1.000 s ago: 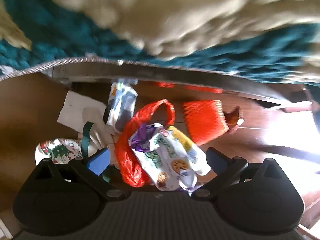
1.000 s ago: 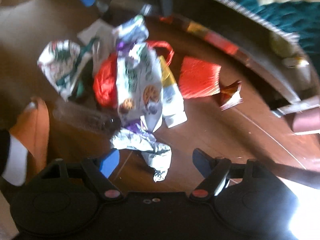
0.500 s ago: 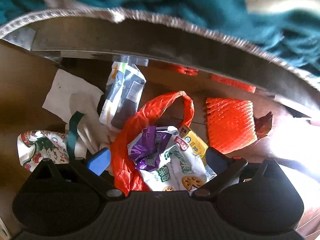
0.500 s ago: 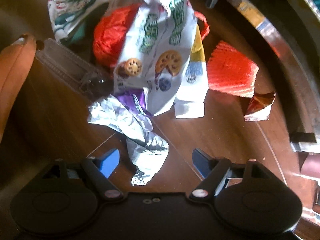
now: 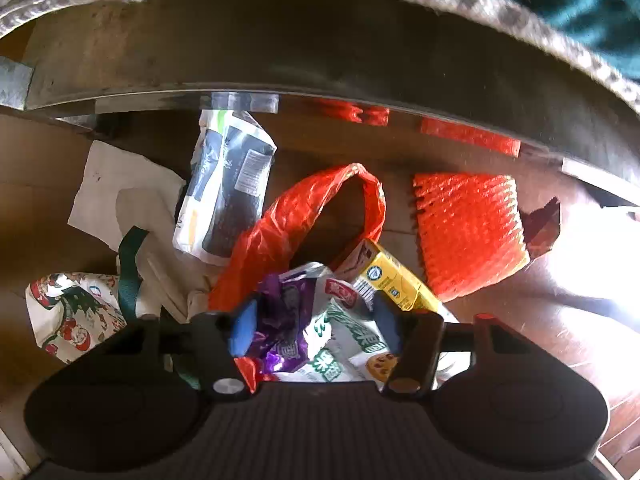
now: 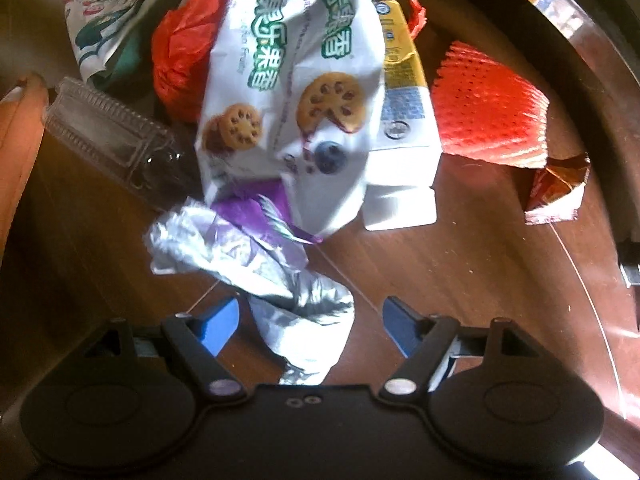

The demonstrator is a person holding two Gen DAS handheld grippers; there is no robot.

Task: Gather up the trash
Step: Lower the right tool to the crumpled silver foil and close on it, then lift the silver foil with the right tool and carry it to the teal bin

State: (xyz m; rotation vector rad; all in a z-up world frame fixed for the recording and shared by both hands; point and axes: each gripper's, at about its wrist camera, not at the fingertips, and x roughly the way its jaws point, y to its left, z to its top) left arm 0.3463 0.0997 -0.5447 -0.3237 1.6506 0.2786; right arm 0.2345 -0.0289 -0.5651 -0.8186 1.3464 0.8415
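Note:
A litter pile lies on the dark wooden floor. My left gripper (image 5: 314,328) points down into it. Its jaws are closing on the bunched top of a white and purple cookie bag (image 5: 340,344), and both pads touch the bag. The same cookie bag (image 6: 288,92) spreads across the right wrist view. My right gripper (image 6: 310,326) hangs open, its blue pads on either side of a crumpled silver wrapper (image 6: 304,308) without touching it. A red plastic bag (image 5: 288,220) and a yellow carton (image 5: 392,280) lie under the cookie bag.
Around the pile lie an orange foam net (image 5: 468,236), a dark pouch (image 5: 228,188), white paper (image 5: 116,188), Christmas-print paper (image 5: 68,312), a clear plastic box (image 6: 108,132) and a brown wrapper (image 6: 560,188). A curved metal-edged furniture base (image 5: 320,60) borders the far side.
Both grippers have come down closer to the pile. The left jaws have narrowed from wide open onto the cookie bag. The right pads now straddle the silver wrapper.

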